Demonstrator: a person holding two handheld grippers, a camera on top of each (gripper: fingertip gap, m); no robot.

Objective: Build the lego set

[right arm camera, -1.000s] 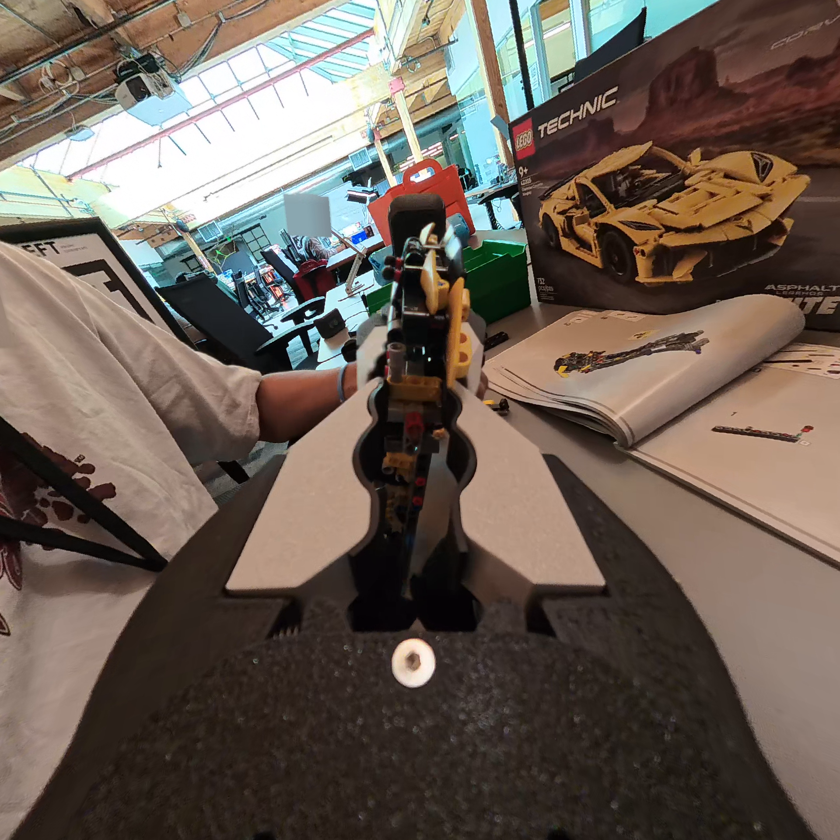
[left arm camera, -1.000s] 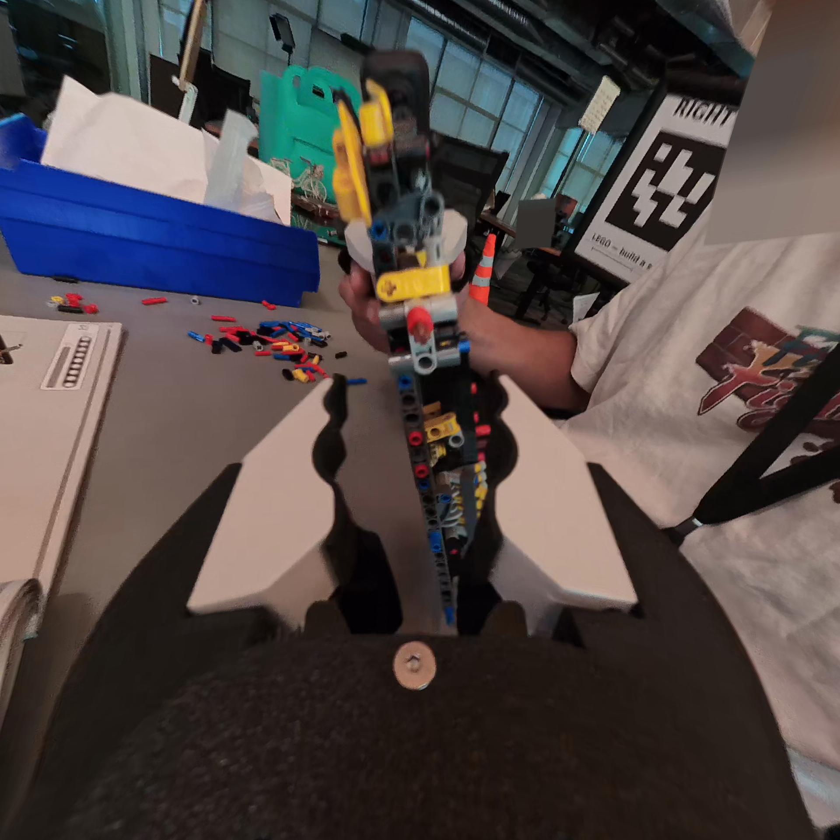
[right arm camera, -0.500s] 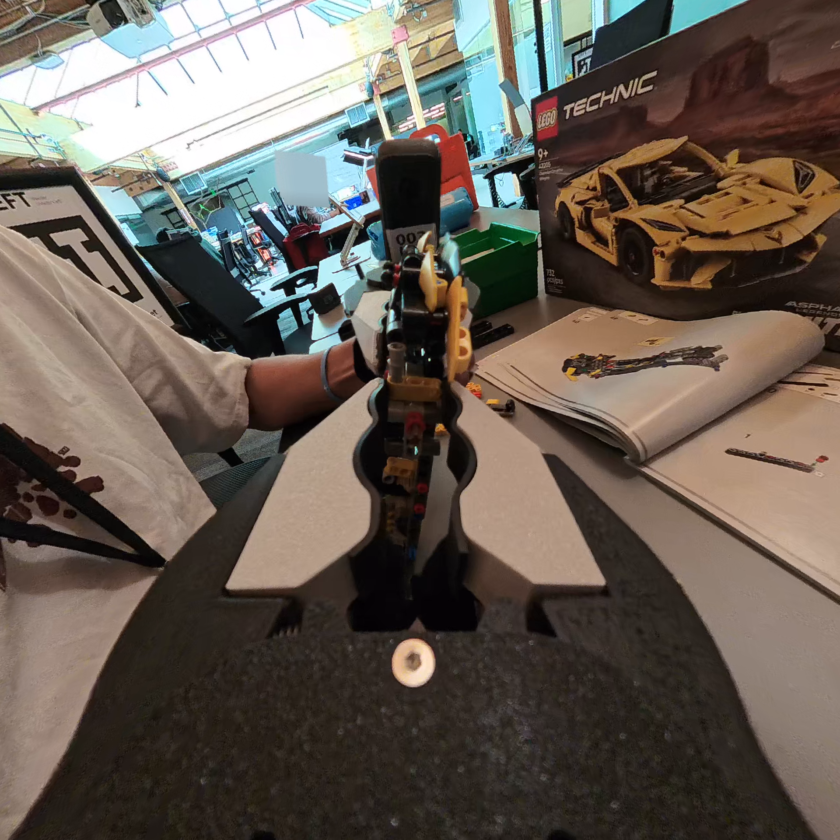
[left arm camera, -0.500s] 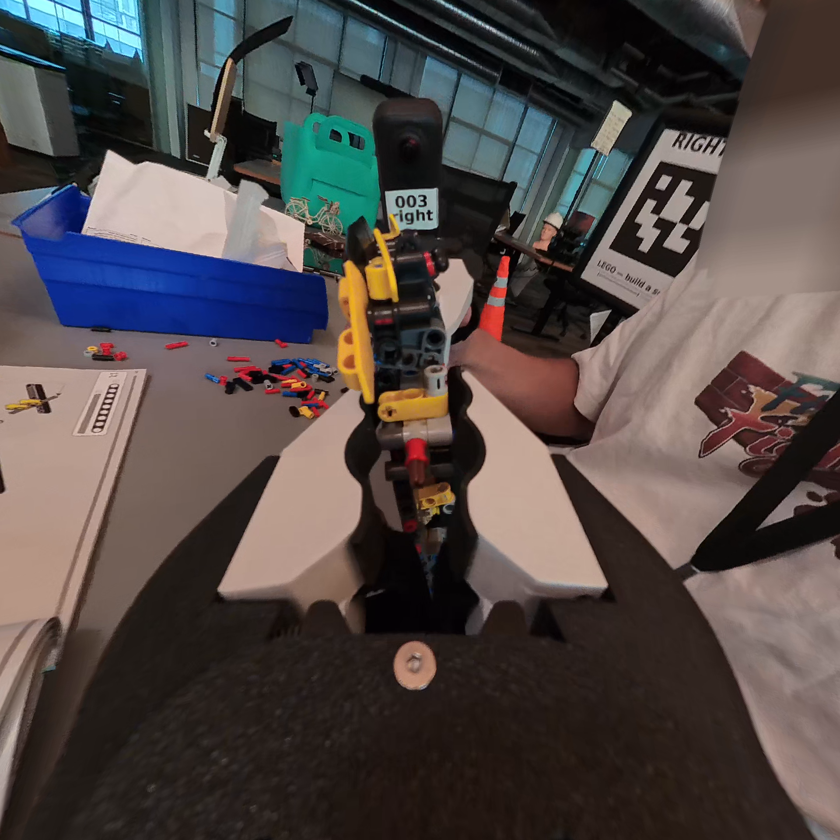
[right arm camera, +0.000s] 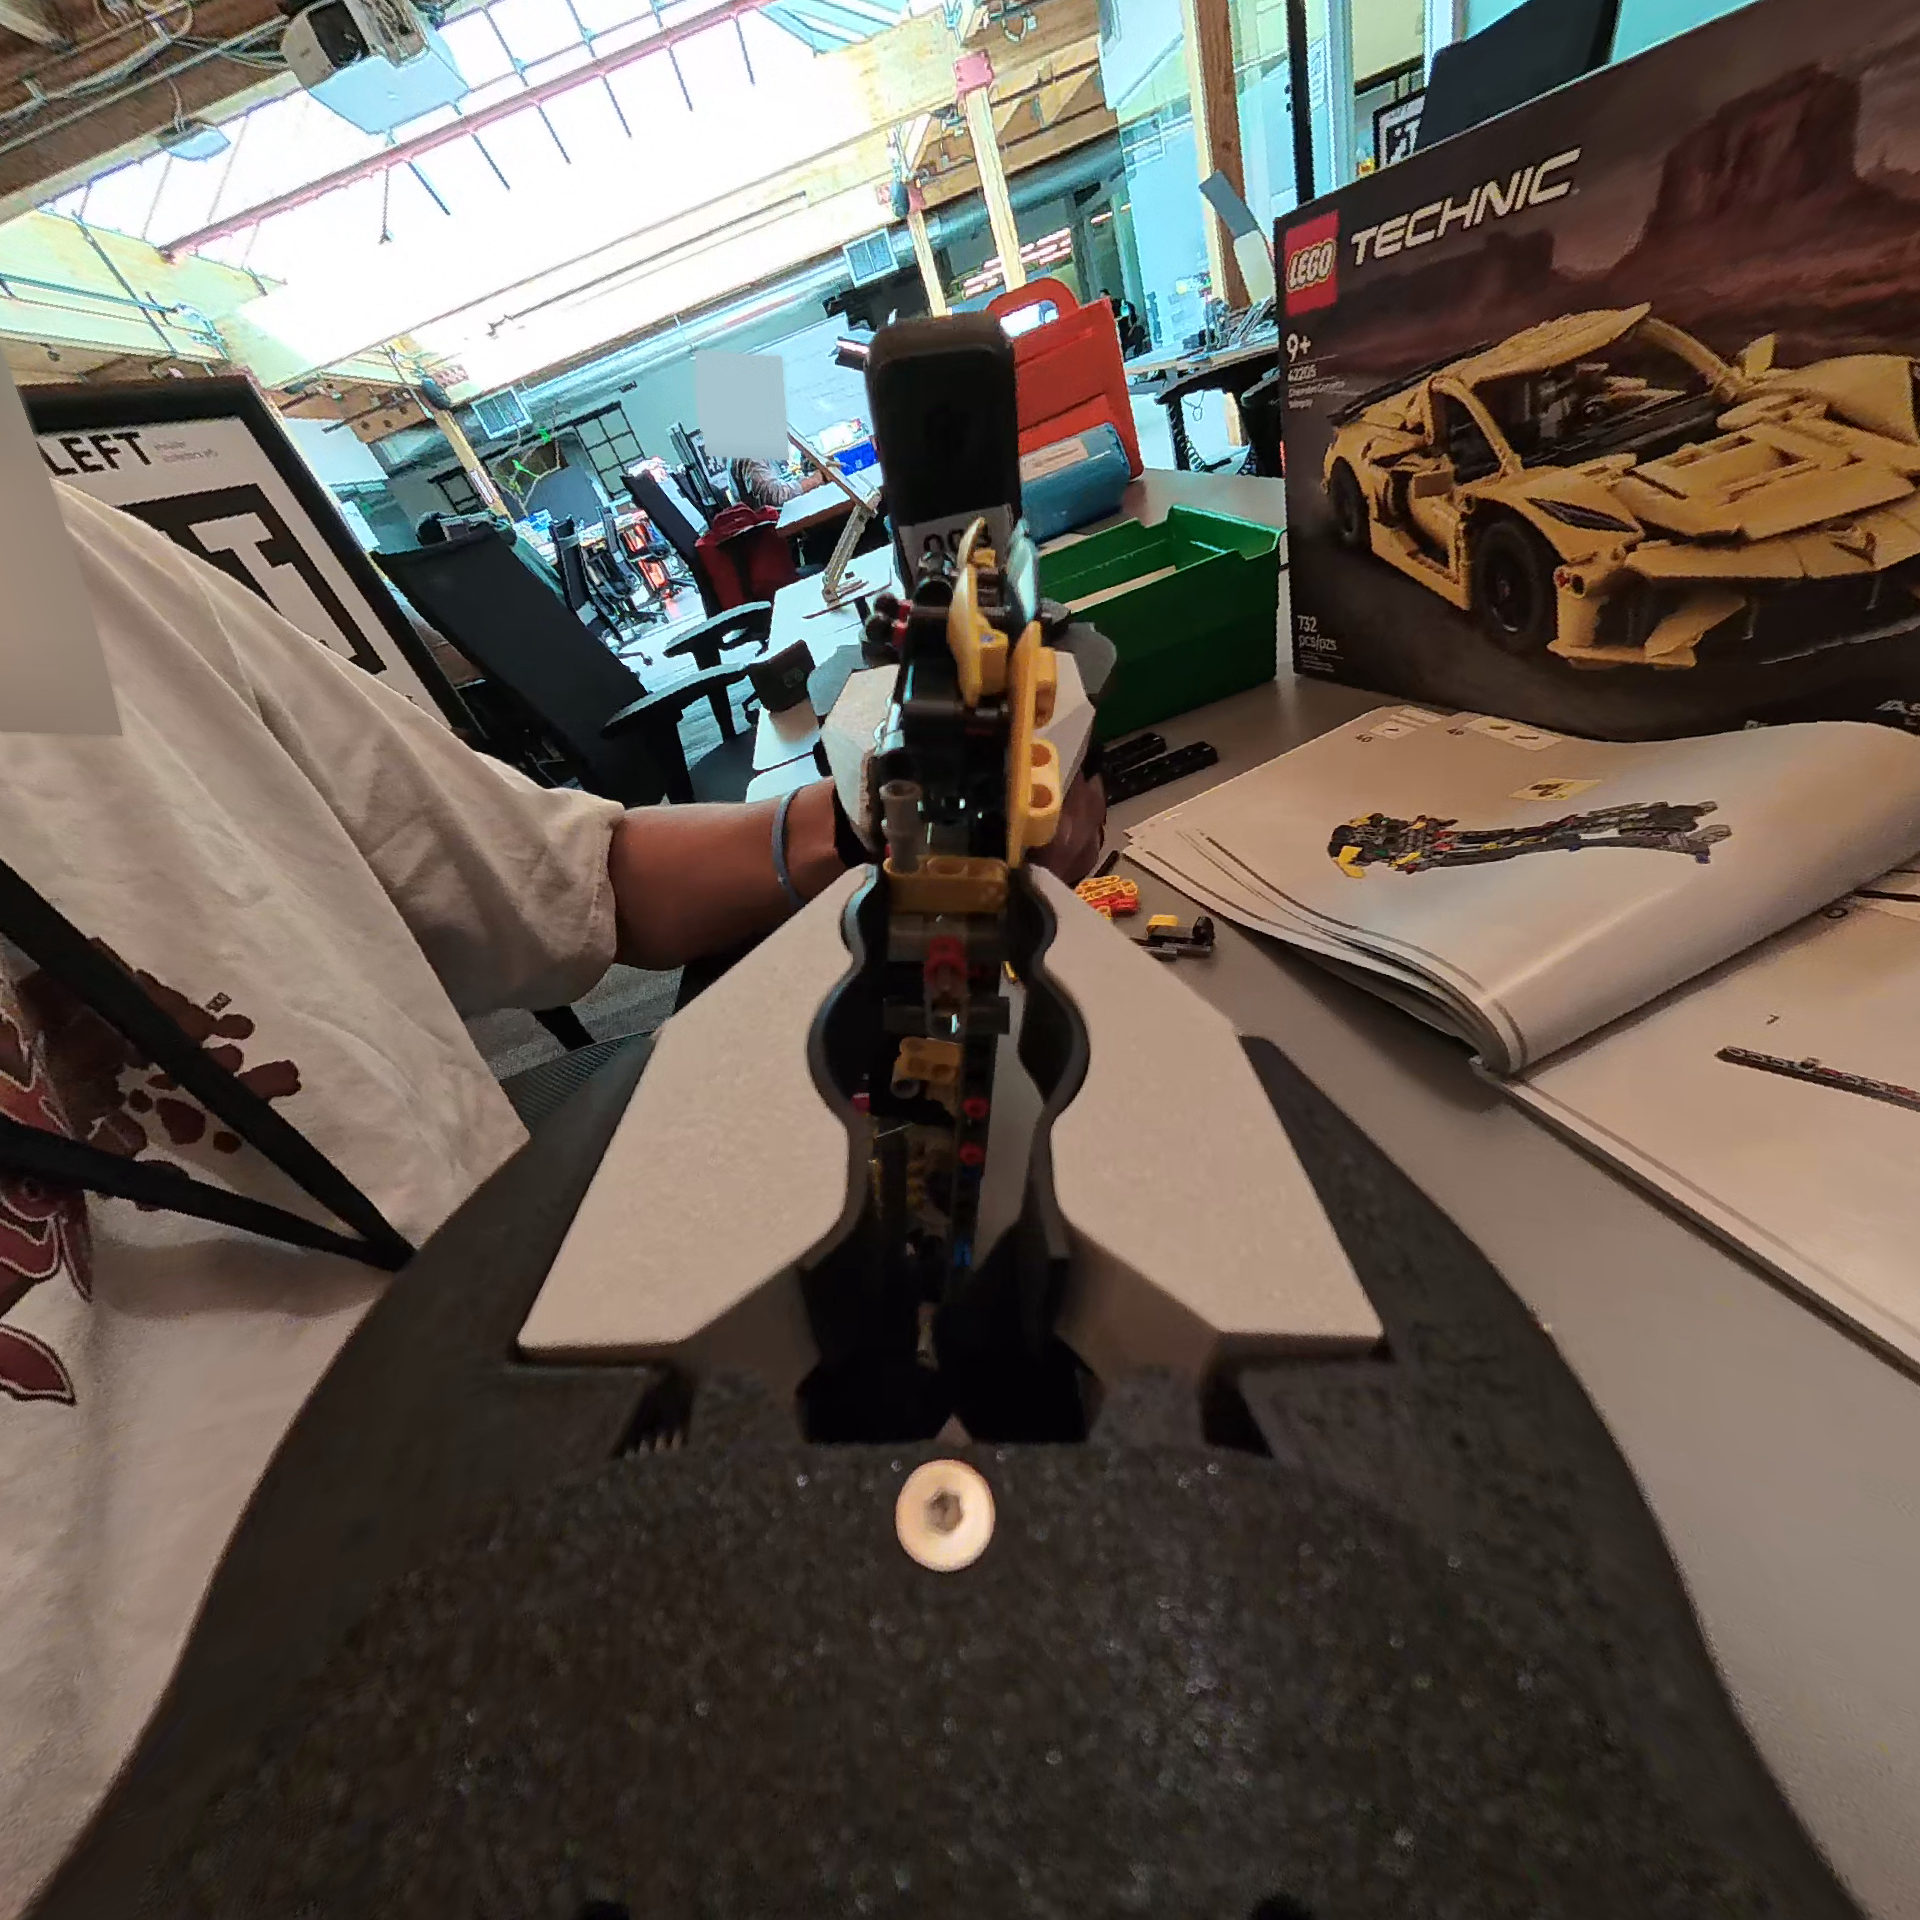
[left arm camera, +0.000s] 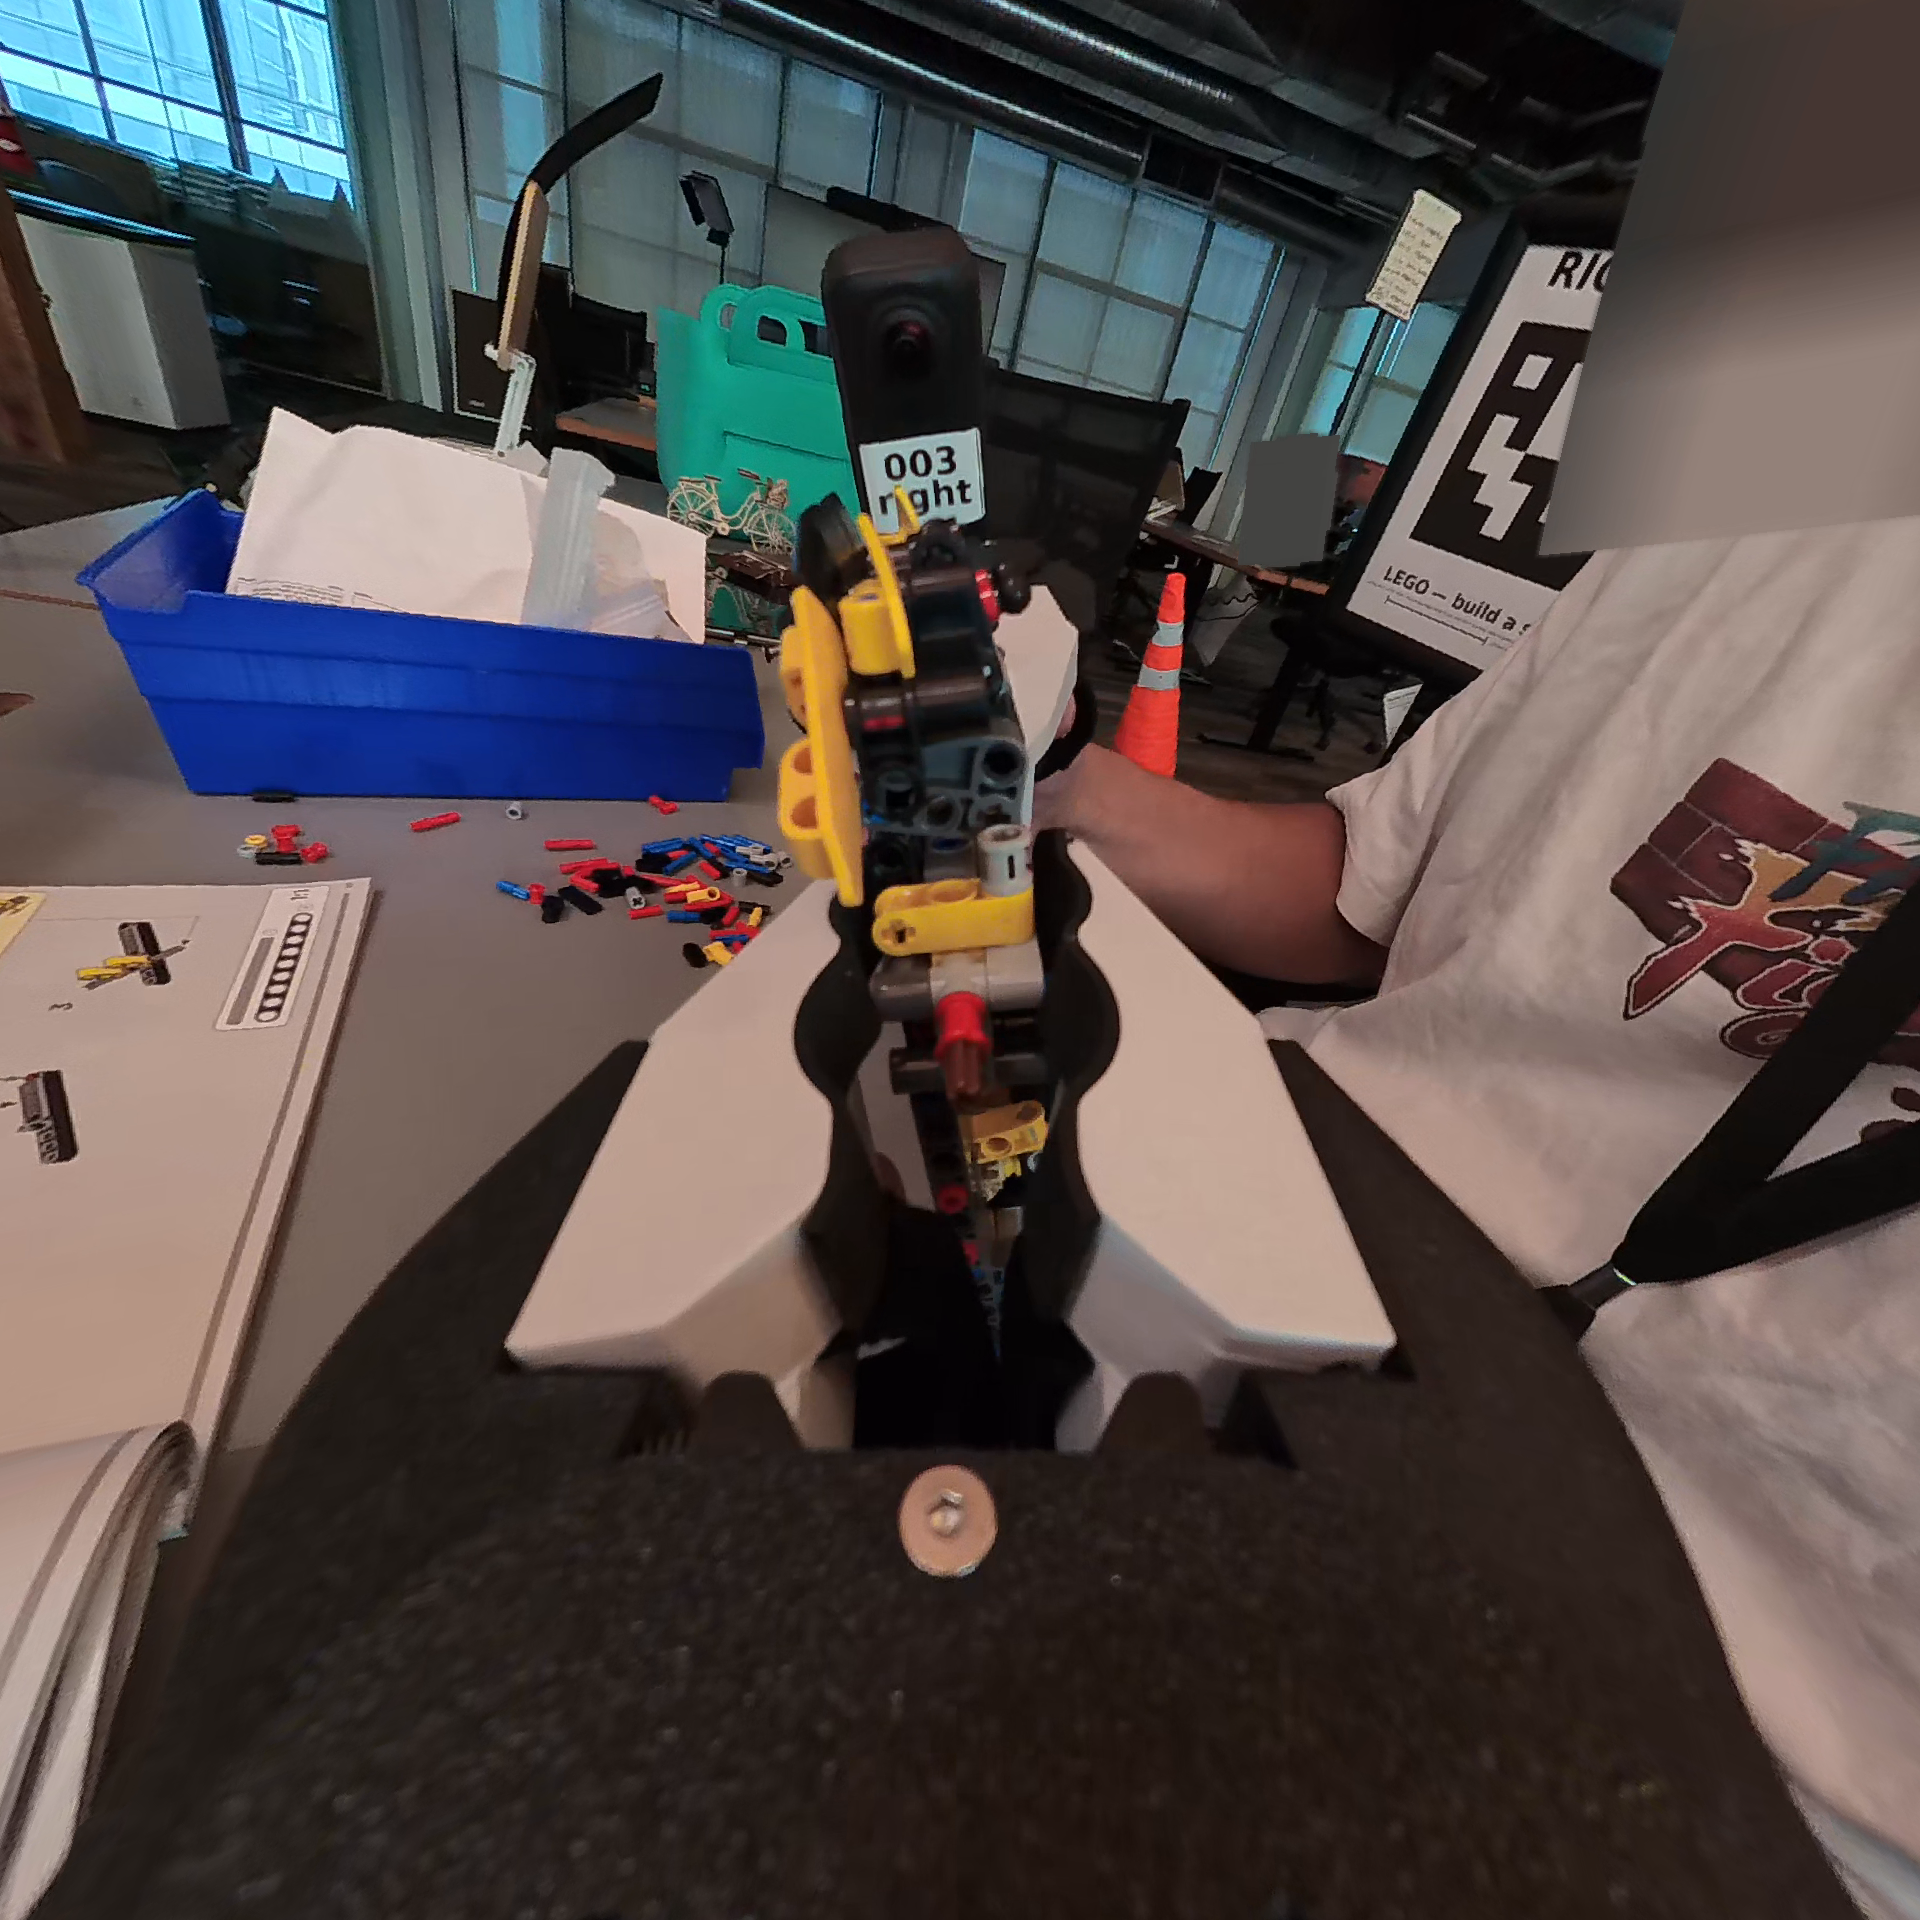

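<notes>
A long black, grey and yellow lego assembly (left arm camera: 935, 748) with red and blue pins is held in the air between both grippers. My left gripper (left arm camera: 945, 883) is shut on one end of it. My right gripper (right arm camera: 951, 894) is shut on the other end of the assembly (right arm camera: 977, 727). The two grippers face each other. The right gripper's white finger (left arm camera: 1039, 665) and black camera show beyond the assembly in the left wrist view. The left gripper's fingers (right arm camera: 1075, 696) show beyond it in the right wrist view. The assembly's middle is hidden between the jaws.
A blue bin (left arm camera: 416, 686) with paper stands at the back, with loose small pieces (left arm camera: 665, 883) before it. An open instruction booklet (right arm camera: 1558, 883) lies on the grey table, near the set's box (right arm camera: 1610, 416) and a green tray (right arm camera: 1174, 603). A person's arm (left arm camera: 1226, 883) is close by. Left and right tips are no more than a few centimetres apart.
My left gripper's jaws have narrowed and shut on the assembly, and it has slid farther along it. My right gripper has kept its grip; both views have tilted slightly downward.
</notes>
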